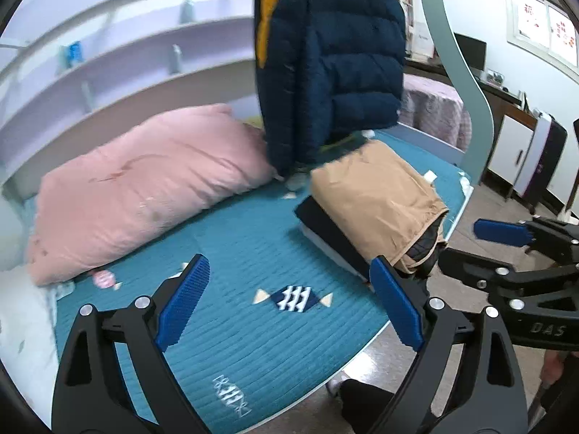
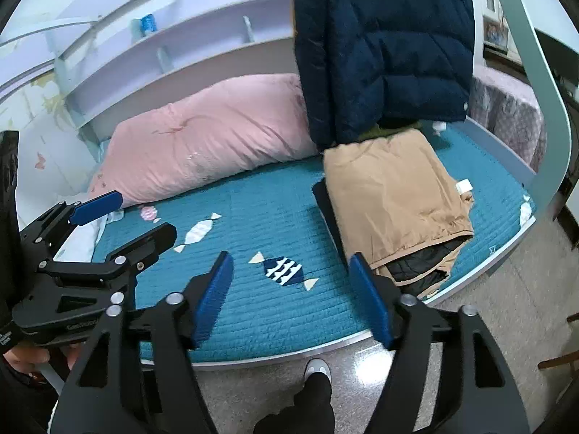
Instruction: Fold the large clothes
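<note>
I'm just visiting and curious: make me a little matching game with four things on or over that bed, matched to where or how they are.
Things:
1. puffer jacket
2. tan garment
3. pink duvet
4. left gripper

Descriptions:
A. bunched along the shelf side of the bed
B. open, nothing between its fingers
C. hanging above the bed
D. folded, lying on the blue cover

Pairs: 1-C, 2-D, 3-A, 4-B

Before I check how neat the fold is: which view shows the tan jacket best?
The right wrist view. There the folded tan jacket lies whole on the teal bedspread, its open hem and dark lining facing the camera. In the left wrist view the jacket sits more side-on and blurred, its near corner behind a blue finger.
</note>
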`<action>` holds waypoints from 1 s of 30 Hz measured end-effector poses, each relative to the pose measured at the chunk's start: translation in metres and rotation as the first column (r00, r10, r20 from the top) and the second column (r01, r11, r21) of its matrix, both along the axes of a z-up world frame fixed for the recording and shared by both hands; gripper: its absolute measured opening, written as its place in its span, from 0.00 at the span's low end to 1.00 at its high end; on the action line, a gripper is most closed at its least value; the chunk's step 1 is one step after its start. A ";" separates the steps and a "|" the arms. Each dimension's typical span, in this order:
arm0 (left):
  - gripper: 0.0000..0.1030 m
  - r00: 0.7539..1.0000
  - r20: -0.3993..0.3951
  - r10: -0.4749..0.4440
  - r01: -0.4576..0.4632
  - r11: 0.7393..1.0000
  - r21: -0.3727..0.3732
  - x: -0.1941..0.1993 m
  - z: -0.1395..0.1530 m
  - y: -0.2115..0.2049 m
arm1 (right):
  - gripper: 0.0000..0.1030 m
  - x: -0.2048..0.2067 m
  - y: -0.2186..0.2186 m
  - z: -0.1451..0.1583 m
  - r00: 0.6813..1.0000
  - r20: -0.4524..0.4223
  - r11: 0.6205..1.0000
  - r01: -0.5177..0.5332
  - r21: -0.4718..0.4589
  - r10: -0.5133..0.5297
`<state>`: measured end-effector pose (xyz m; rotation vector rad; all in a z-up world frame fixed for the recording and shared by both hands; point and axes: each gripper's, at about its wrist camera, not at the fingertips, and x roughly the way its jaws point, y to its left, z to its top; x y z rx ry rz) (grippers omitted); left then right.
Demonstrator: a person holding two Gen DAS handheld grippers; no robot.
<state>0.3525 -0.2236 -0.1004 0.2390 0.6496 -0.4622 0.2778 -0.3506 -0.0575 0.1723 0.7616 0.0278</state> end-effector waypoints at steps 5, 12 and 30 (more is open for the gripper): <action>0.89 0.994 0.080 0.072 -0.071 0.997 -0.010 -0.043 0.010 0.038 | 0.70 -0.032 0.031 0.017 0.998 0.059 0.997 -0.027 -0.073 0.031; 0.90 0.976 0.144 0.160 -0.158 0.987 -0.029 -0.101 0.024 0.083 | 0.71 -0.078 0.070 0.030 0.990 0.119 0.994 -0.066 -0.082 0.076; 0.95 0.901 0.263 0.344 -0.318 0.938 -0.138 -0.223 0.066 0.168 | 0.83 -0.173 0.125 0.062 0.951 0.296 0.995 -0.067 -0.080 0.088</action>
